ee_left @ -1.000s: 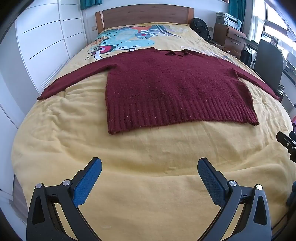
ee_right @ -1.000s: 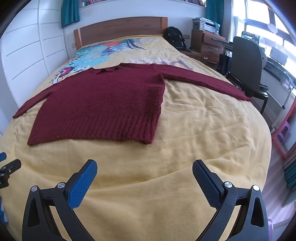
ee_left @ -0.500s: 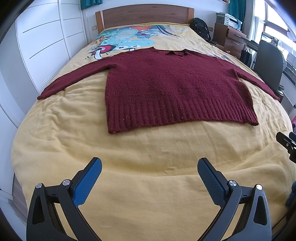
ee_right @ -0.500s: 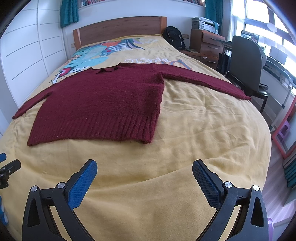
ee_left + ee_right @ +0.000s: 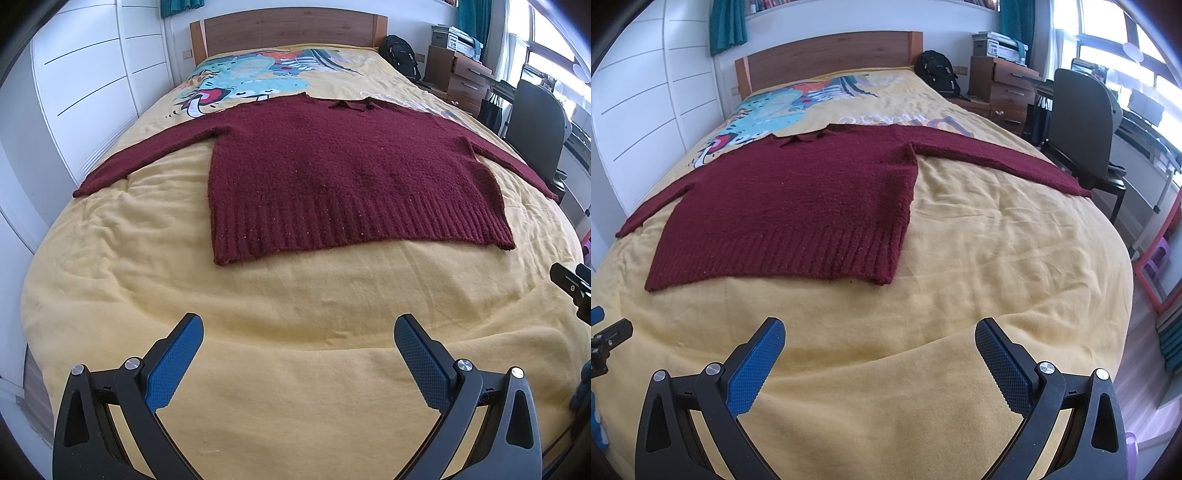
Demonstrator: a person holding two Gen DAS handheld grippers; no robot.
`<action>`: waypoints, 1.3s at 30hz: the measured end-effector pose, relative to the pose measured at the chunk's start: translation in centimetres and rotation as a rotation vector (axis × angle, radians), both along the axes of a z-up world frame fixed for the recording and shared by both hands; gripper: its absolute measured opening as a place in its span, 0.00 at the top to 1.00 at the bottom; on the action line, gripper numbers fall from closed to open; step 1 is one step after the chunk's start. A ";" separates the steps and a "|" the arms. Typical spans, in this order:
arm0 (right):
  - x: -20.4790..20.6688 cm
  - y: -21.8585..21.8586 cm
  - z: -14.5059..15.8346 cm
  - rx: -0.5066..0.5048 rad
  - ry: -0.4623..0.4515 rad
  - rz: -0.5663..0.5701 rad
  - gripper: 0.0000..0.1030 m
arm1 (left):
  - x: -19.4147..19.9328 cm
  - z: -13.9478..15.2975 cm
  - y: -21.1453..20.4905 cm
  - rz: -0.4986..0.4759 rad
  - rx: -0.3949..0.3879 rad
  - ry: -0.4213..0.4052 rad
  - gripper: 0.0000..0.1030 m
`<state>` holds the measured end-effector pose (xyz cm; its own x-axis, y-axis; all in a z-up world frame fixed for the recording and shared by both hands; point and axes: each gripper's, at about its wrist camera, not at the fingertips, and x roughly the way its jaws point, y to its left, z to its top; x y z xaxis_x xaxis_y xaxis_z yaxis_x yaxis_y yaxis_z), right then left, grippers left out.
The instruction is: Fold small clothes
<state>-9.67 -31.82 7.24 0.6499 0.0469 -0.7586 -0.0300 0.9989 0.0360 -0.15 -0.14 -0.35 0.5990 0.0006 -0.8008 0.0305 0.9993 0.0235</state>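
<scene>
Dark red knitted sweater (image 5: 343, 177) spread flat on a yellow bedspread (image 5: 295, 302), both sleeves stretched out sideways, ribbed hem nearest, collar toward the wooden headboard (image 5: 288, 27). Left gripper (image 5: 298, 345) hovering above bare bedspread short of the hem, blue-padded fingers (image 5: 173, 363) wide apart, holding nothing. Right gripper (image 5: 880, 338) likewise spread and empty, clear of the sweater

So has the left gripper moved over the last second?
No. The left gripper is open above the yellow bedspread, and the maroon sweater and headboard sit at the same spots in its view.
</scene>
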 end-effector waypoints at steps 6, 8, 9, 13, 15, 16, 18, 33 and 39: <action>-0.1 0.0 0.1 0.002 0.001 0.000 0.00 | 0.0 0.0 0.0 0.000 -0.001 0.001 0.01; -0.2 0.0 0.1 0.002 0.002 0.001 0.00 | 0.0 0.0 0.0 0.000 -0.002 0.001 0.01; -0.1 0.0 0.1 0.002 0.003 0.001 0.00 | 0.0 0.0 0.0 -0.001 -0.002 0.002 0.01; 0.0 0.1 0.0 -0.001 0.009 0.002 0.00 | 0.0 0.0 0.0 0.000 -0.003 0.003 0.01; 0.0 0.2 0.0 -0.003 0.010 0.004 0.00 | -0.1 0.1 -0.2 0.000 -0.003 0.001 0.01; 0.1 0.2 0.0 -0.003 0.011 0.004 0.00 | -0.1 0.1 -0.1 0.000 -0.004 0.000 0.01; 0.0 0.3 0.0 -0.004 0.013 0.005 0.00 | 0.0 -0.1 -0.3 0.002 -0.007 -0.003 0.01; 0.1 0.3 0.0 -0.002 0.014 0.003 0.00 | 0.0 0.3 -0.1 0.012 -0.021 -0.011 0.01; 0.1 0.2 -0.1 0.000 0.016 0.003 0.00 | 0.2 0.3 0.1 0.011 -0.023 -0.007 0.01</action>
